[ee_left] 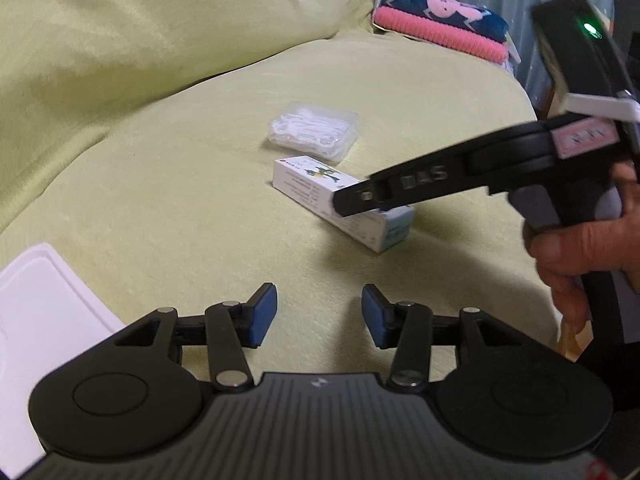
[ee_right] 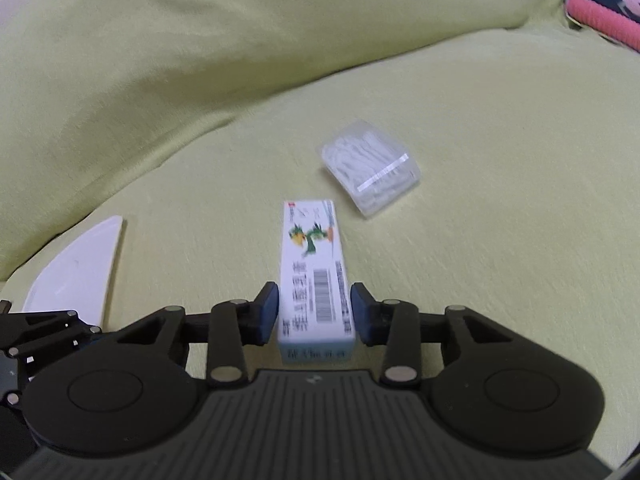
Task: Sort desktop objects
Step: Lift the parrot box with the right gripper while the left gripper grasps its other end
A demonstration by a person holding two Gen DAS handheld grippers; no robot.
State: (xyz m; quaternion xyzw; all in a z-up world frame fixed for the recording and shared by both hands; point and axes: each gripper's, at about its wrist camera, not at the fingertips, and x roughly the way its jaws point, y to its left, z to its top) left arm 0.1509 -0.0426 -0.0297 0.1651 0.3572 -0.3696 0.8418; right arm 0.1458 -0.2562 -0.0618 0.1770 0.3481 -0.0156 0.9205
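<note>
1. I am holding the left tongs (ee_left: pixel 319 316) spread wide with nothing between them, hovering over the near part of the yellow-green sofa cushion (ee_left: pixel 180 208); a white tray (ee_left: pixel 44 312) is lying at its near left edge.
2. I am bracketing the white carton (ee_right: pixel 316 276) with the right tongs (ee_right: pixel 316 312); the blue pads (ee_right: pixel 269 312) are sitting at or just beside its long sides near the barcode end. I cannot tell whether they are pressing yet or letting go, so this fits either a pick-up or a set-down.
3. I am judging the carton light and thin-walled, likely to dent under a hard squeeze; its flat long sides close to the end face are looking like the best hold, with gentle pressure.
4. Just beyond the carton, toward the cushion's middle, the clear plastic case (ee_right: pixel 372 172) of white picks is lying flat. I am judging it stiff, smooth and slippery, best taken across its narrow width.
5. At the far right corner, folded cloths (ee_left: pixel 440 24) are lying in a pile.
</note>
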